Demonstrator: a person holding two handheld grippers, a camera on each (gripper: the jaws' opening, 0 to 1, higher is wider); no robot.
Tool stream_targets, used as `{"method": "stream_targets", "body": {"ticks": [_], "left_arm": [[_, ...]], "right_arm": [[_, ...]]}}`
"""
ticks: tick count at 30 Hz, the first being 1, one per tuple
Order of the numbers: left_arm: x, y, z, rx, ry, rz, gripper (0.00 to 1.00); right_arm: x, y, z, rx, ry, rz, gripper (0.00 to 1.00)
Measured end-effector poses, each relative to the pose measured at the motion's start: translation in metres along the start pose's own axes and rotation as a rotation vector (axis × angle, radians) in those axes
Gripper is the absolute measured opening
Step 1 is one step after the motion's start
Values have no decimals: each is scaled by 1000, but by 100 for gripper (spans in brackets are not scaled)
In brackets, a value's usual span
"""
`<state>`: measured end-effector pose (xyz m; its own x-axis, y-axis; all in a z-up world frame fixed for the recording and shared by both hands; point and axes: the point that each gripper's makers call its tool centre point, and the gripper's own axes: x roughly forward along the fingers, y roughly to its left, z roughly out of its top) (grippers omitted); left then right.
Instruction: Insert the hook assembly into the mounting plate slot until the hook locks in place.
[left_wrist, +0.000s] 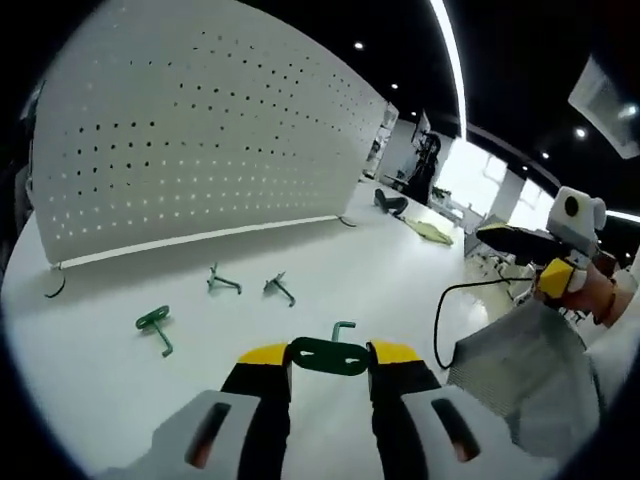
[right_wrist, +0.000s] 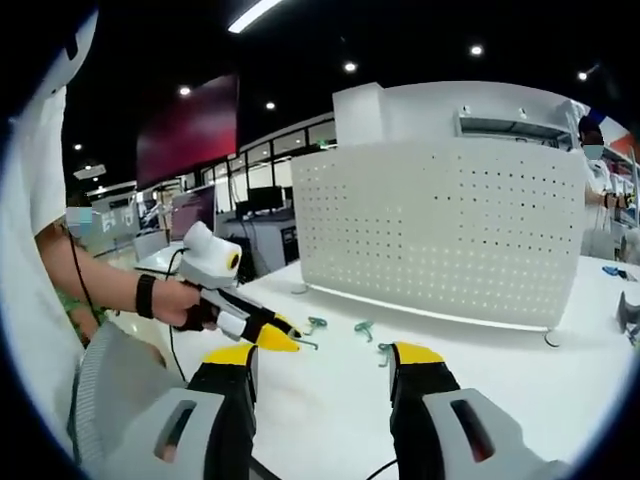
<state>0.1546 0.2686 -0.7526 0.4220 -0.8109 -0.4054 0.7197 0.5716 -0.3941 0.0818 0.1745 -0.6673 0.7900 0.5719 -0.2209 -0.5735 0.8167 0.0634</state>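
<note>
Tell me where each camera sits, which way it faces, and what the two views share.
Left gripper view: rides on the left gripper, whose jaws clamp a green hook; faces the white pegboard across the table. The right gripper and the hand holding it show at right.
Right gripper view: rides on the right gripper, jaws apart and empty; faces the pegboard. A hand holds the left gripper at left.
Shared: pegboard, table, loose green hooks.
</note>
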Motion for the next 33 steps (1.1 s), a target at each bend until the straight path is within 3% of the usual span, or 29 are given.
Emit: {"method": "stream_targets", "body": {"ticks": [2,10,13,19,33], "left_arm": [[-2,-12,4,-46,-18,-42,31],[-7,-35,7,-67,-30,-66,31],[-8,-45,9,-116,-39,-91,30],[-9,-60,16,-175,-84,-104,30],[-8,-89,21,-276,-112,-155,30]], "right_arm": [[0,1,0,2,-2,6,53],[-3,5,1,-15,-9,54,52],[-5,3,0,-17,-14,69,51],[-7,-3,0,-30,-10,112,46],[-11,-9,-7,-56,0,195,38]]}}
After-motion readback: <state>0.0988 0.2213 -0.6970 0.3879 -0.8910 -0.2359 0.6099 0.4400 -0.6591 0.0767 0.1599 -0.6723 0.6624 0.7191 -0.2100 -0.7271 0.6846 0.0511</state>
